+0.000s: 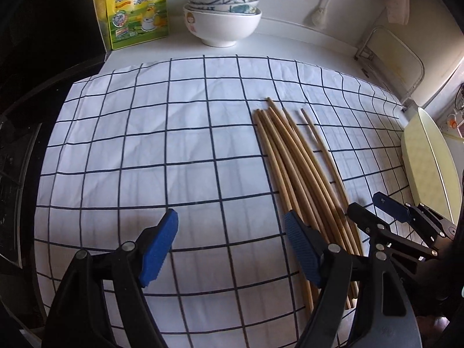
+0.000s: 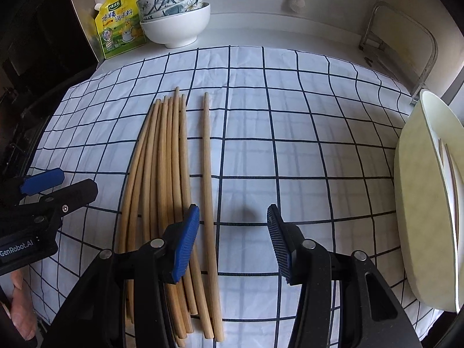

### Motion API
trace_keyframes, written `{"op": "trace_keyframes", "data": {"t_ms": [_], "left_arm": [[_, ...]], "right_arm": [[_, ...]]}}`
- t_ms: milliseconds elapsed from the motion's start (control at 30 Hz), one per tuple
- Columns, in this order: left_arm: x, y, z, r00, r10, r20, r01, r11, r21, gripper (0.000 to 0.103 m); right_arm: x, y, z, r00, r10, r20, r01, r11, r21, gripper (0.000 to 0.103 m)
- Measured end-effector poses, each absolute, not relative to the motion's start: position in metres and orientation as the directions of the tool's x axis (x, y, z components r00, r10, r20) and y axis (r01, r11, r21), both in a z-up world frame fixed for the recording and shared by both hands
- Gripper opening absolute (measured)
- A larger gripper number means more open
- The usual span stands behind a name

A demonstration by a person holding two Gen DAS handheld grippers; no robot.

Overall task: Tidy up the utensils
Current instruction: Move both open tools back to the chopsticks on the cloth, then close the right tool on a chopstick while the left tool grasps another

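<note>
Several wooden chopsticks (image 2: 162, 174) lie side by side on a white cloth with a dark grid (image 2: 290, 145); one chopstick (image 2: 207, 174) lies a little apart on their right. They also show in the left wrist view (image 1: 295, 168). My right gripper (image 2: 233, 240) is open and empty, low over the near end of the single chopstick. My left gripper (image 1: 230, 249) is open and empty, just left of the bundle. The right gripper shows in the left wrist view (image 1: 374, 211), the left gripper in the right wrist view (image 2: 58, 185).
A stack of bowls (image 2: 177, 14) and a yellow seasoning pouch (image 2: 120, 29) stand at the back of the counter. A pale yellow-green holder (image 2: 426, 203) with chopsticks in it lies at the right edge. A metal rack (image 2: 406, 29) is at the back right.
</note>
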State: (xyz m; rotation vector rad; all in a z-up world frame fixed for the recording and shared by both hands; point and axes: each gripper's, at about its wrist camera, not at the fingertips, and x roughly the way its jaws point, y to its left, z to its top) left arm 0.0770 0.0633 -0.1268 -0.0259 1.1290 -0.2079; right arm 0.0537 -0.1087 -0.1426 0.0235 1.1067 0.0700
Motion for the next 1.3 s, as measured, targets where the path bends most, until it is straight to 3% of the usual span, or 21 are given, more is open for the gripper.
{"op": "trace_keyframes", "data": {"t_ms": [867,1300], "left_arm": [[0.067,0.034,-0.144,0.385,-0.084,-0.919,0.203,0.979,-0.005,0.082],[0.071,0.041,-0.148,0.363,-0.032,-0.931,0.139,0.99,0.02,0.086]], "right_arm": [[0.05,-0.135,-0.149,0.459,0.05,-0.887,0.008,0.998,0.06,0.047],[0.05,-0.136,-0.149,0.456,0.055,-0.888,0.001,0.998,0.063,0.047]]}}
